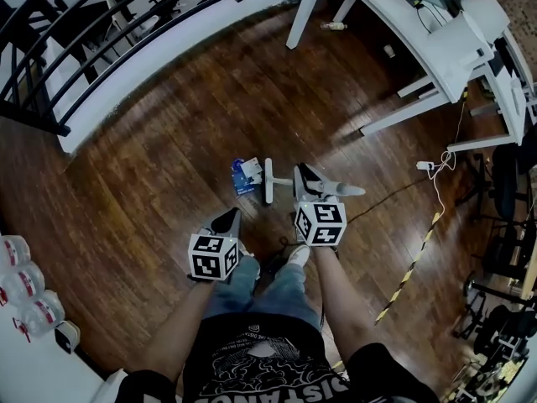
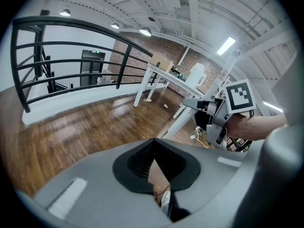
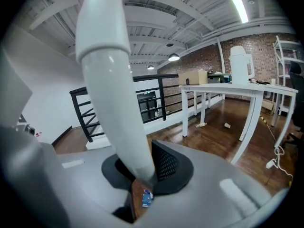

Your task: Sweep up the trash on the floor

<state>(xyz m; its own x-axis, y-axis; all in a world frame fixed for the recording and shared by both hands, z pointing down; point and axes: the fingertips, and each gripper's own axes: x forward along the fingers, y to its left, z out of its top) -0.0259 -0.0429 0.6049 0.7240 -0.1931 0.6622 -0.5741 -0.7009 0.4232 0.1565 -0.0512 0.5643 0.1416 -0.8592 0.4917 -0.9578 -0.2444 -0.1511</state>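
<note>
While right tongs clamp white broom handle, handle slants up from floor toward person. Broom head lies crosswise on floor. Blue-white packet just beside head, opposite handle. Left tongs closed, empty, pointing forward-down beside right; both forearms extended.

Blue wrapper (on floorboards) beside broom.

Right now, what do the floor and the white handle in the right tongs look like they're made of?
The floor: wood planks, glossy, seen in grain, plank seams and light reflections. The handle: probably smooth plastic or painted metal, satin white with a soft sheen; can't tell which.
</note>
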